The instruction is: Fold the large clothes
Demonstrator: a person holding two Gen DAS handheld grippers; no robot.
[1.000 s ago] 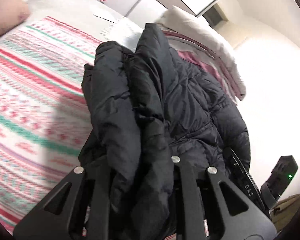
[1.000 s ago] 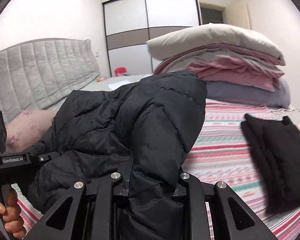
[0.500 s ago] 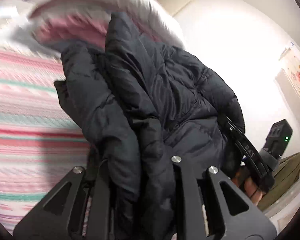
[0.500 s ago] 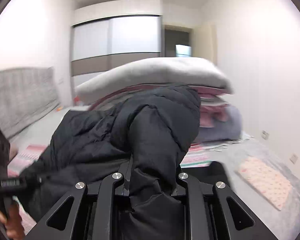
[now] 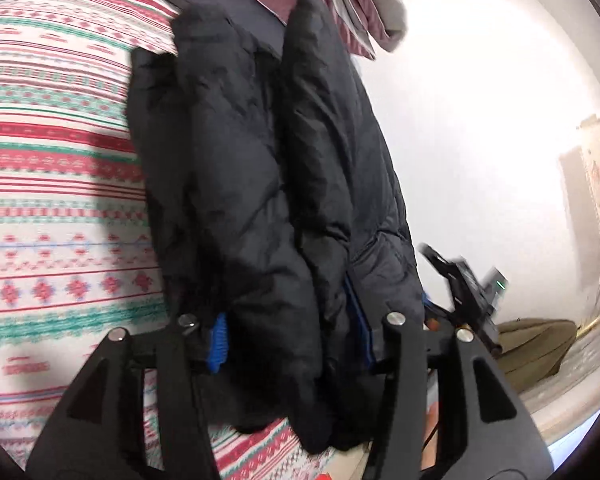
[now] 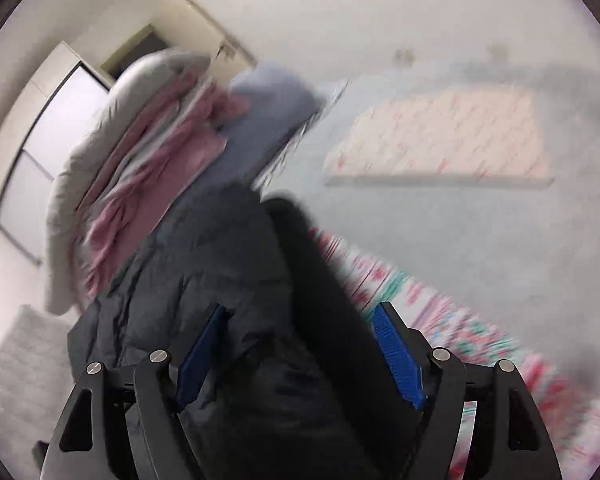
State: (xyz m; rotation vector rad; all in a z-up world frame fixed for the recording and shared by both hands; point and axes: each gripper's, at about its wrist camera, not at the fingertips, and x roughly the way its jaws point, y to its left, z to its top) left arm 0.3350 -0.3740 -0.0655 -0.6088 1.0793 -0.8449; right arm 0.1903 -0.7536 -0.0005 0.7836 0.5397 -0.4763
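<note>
A black puffer jacket (image 5: 252,160) lies in long folds on the striped patterned bedspread (image 5: 52,160), reaching toward the bed's edge. My left gripper (image 5: 288,324) straddles its near end; the jaws are opening, and the blue pads (image 5: 218,340) show beside the fabric without pressing it. In the right wrist view the same jacket (image 6: 220,280) bulges between the jaws of my right gripper (image 6: 300,312), which are also opening. Its right pad (image 6: 398,356) stands clear of the cloth. The right gripper (image 5: 466,284) appears blurred past the jacket in the left wrist view.
A stack of folded pink, grey and white bedding (image 6: 140,152) sits on the bed just beyond the jacket. A pink-patterned mat (image 6: 440,140) lies on the grey floor beside the bed. An olive cushion (image 5: 536,344) rests low at the right.
Both grippers swung sideways with the jacket from mid-bed toward the bedding stack and bed edge. Their jaws, pinched tight on the fabric before, have spread and the blue pads now show.
</note>
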